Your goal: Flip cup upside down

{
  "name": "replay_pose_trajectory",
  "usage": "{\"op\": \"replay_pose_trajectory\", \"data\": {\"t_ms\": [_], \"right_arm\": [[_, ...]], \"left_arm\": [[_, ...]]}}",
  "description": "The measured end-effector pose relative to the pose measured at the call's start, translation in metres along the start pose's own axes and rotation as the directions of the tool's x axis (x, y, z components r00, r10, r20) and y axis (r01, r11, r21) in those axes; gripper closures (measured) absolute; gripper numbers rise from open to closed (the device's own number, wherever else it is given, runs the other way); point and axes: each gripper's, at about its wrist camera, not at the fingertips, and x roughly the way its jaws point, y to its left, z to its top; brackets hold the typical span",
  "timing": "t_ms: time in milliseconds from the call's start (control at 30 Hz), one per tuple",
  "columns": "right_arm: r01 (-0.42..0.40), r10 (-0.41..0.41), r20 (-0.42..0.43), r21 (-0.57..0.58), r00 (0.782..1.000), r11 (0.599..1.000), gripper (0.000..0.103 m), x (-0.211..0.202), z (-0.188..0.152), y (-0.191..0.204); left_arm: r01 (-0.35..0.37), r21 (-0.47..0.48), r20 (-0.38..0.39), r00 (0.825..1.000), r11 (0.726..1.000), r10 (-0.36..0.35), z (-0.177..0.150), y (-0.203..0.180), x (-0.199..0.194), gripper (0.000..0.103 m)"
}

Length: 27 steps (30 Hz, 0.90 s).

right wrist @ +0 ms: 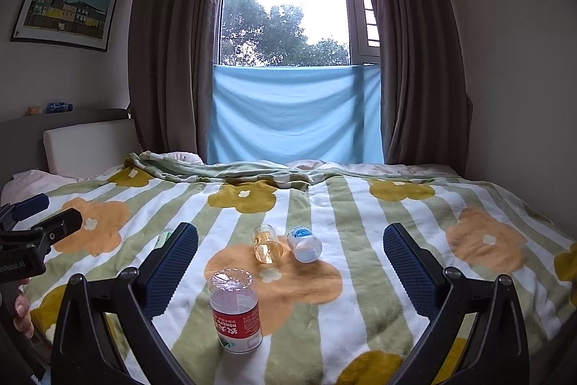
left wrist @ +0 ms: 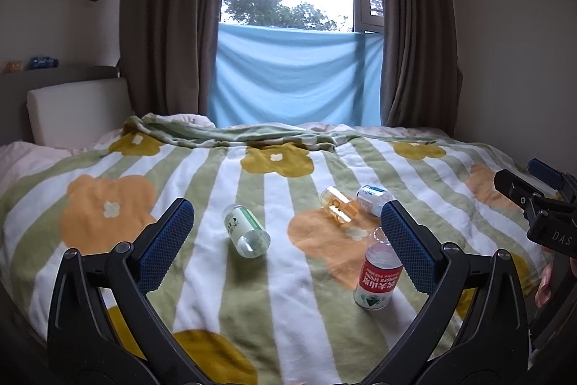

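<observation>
Hovering over the bed [left wrist: 90, 168], left gripper [left wrist: 285, 233] has jaws wide, nothing held. Left wrist view: green-label cup [left wrist: 247, 230] lies on its side on the blanket between the jaws, amber cup [left wrist: 339, 208] and blue-label cup [left wrist: 371, 199] also tipped over further back, red-label bottle [left wrist: 377, 273] standing inverted near the right pad. Right wrist view: right gripper [right wrist: 290, 255] jaws wide and empty, aimed at the amber cup, probably the target, since the line is unobstructed.

"DAS" on right tongs [left wrist: 533, 190]
</observation>
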Motion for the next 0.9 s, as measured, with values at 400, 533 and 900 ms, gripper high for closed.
{"op": "replay_pose_trajectory", "data": {"t_ms": [400,533,900], "right_arm": [[0.010,-0.010,-0.008,0.001,1.000,1.000,0.000,0.0020,-0.0032,-0.0032],[0.009,-0.009,-0.007,0.003,1.000,1.000,0.000,0.0018,-0.0030,-0.0031],[0.005,-0.005,-0.009,0.001,1.000,1.000,0.000,0.0019,-0.0045,-0.0025]], "left_arm": [[-0.007,0.006,0.003,1.000,1.000,0.007,-0.0030,0.0013,0.0011,0.000],[-0.006,0.005,0.005,1.000,1.000,0.006,-0.0032,0.0017,0.0014,0.000],[-0.008,0.013,0.011,1.000,1.000,0.008,-0.0013,-0.0013,0.0002,0.000]]}}
